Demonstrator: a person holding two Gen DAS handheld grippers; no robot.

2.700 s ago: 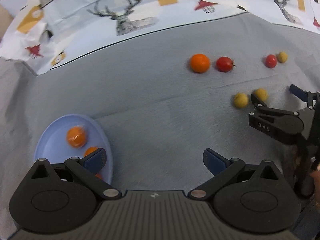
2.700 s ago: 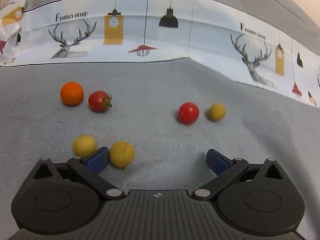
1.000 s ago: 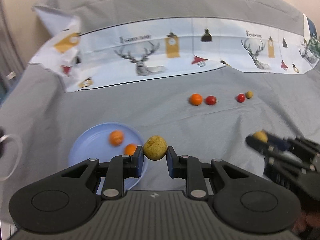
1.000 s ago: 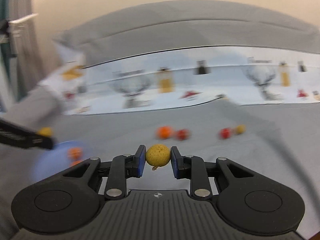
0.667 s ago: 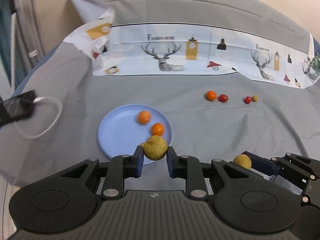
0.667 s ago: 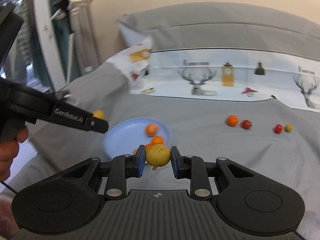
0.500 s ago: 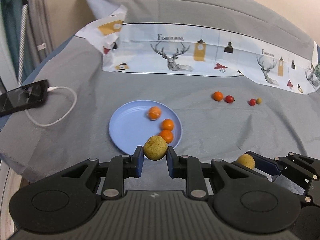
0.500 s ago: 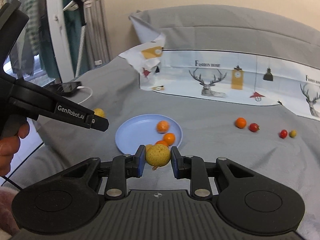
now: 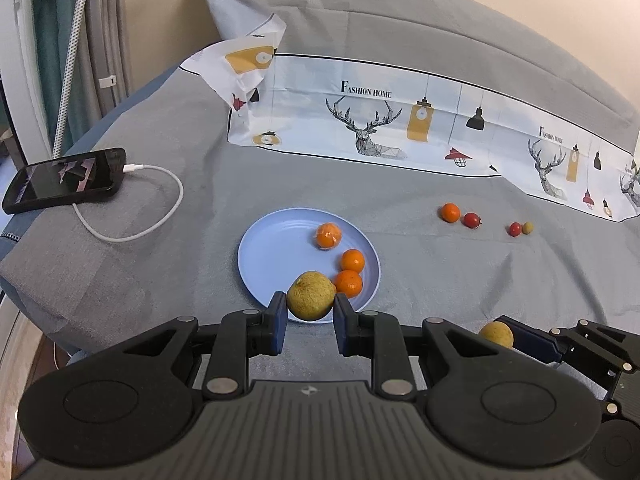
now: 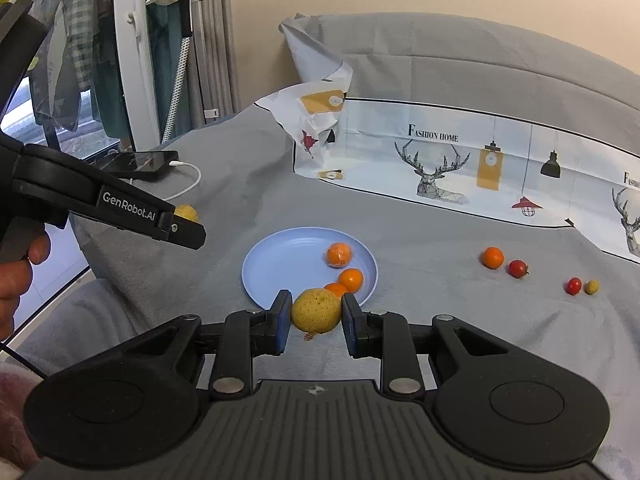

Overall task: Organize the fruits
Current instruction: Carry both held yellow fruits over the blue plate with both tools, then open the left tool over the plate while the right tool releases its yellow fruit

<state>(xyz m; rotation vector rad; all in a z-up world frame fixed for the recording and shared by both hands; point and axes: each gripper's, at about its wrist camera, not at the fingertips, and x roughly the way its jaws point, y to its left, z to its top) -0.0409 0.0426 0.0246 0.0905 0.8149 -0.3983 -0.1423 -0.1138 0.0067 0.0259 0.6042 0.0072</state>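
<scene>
Since the earlier frames we have carried both yellow fruits from the bed's right side over to the blue plate [image 9: 276, 256] near its front edge. Our left claw [image 9: 309, 318] is clamped on one yellow fruit [image 9: 311, 295] above the plate's near rim; our right claw [image 10: 315, 322] is clamped on the other yellow fruit [image 10: 316, 310]. Both look light, firm and round, so we grip across the middle, gently, since they may roll among the three oranges [image 9: 352, 260].
</scene>
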